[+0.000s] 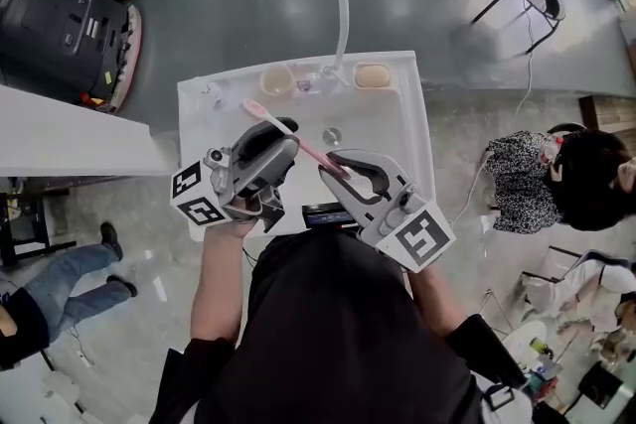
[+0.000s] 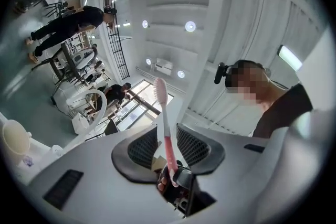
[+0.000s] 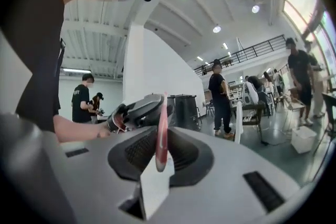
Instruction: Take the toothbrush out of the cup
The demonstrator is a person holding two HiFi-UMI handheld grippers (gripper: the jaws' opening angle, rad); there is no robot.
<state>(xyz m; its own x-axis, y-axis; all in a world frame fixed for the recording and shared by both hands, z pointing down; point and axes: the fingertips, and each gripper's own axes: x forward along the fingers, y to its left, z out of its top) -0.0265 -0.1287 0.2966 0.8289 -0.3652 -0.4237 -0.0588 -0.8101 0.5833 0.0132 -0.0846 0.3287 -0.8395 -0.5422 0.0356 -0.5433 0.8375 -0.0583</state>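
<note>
Only my gripper views show left gripper (image 2: 167,131) and right gripper (image 3: 161,136) fingers both clenched on the toothbrush (image 2: 162,105), while the head view shows the counter (image 1: 402,119) beyond them.

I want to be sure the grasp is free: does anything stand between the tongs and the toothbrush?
Nothing visible does. The toothbrush already lies between the jaws of the left tongs, and its handle end is clamped in the right tongs, above the sink, clear of the cup.
</note>
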